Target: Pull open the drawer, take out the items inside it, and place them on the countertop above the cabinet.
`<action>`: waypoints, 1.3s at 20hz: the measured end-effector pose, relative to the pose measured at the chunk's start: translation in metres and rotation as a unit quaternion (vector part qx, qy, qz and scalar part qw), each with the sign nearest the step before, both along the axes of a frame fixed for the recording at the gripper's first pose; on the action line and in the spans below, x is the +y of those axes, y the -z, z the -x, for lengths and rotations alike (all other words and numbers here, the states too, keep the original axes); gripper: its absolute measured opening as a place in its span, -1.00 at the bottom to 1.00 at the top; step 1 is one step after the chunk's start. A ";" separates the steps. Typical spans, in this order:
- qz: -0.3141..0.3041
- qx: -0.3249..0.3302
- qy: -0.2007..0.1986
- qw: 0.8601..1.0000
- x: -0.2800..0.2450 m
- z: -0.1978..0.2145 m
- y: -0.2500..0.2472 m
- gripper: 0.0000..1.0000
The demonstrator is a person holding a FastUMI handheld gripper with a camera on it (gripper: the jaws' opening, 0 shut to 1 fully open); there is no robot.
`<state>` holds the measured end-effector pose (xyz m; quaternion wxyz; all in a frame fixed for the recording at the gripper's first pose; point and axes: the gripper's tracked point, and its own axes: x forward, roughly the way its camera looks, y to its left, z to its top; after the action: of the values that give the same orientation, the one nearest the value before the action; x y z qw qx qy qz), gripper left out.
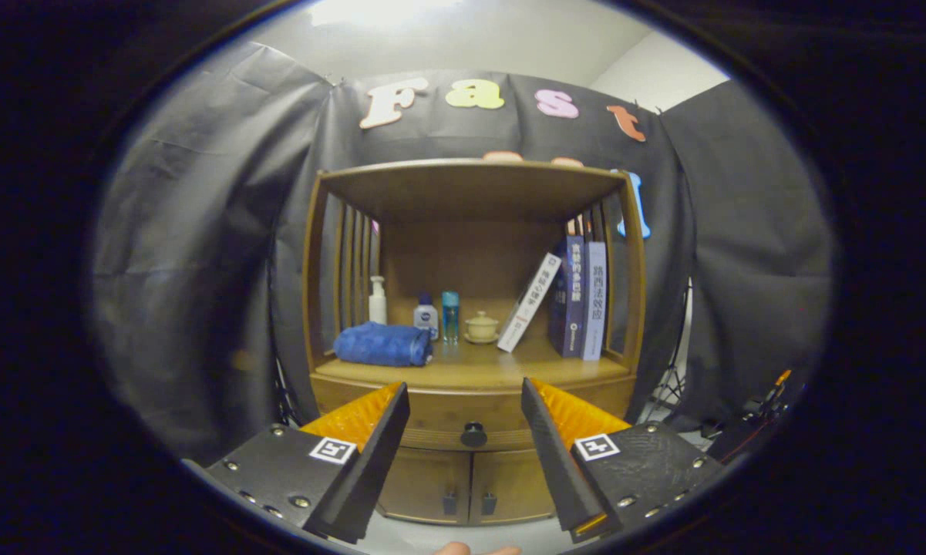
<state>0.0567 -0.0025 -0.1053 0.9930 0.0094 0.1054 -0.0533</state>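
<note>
A wooden cabinet stands ahead of me against the booth wall. Its drawer is closed, with a dark round knob in the middle of its front. The countertop lies just above the drawer, under a wooden canopy. My gripper is open, some way short of the cabinet, and the knob shows in the gap between the fingers. Nothing is held. The drawer's contents are hidden.
On the countertop lie a rolled blue towel, a white pump bottle, two small bottles, a lidded cup and several books leaning at the right. Two lower doors are closed. A tripod stands right of the cabinet.
</note>
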 end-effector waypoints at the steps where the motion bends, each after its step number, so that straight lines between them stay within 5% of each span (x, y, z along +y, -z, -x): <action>1: -0.003 0.005 0.006 1.000 -0.002 -0.007 0.009 0.76; 7: -0.026 0.011 0.005 1.000 0.001 -0.043 0.051 0.75; 23: -0.075 0.152 0.005 0.986 -0.006 -0.117 0.202 0.76; 26: -0.095 0.155 0.008 0.983 -0.006 -0.124 0.208 0.55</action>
<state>0.1804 -0.0082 -0.3132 0.9587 0.0963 0.2626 -0.0521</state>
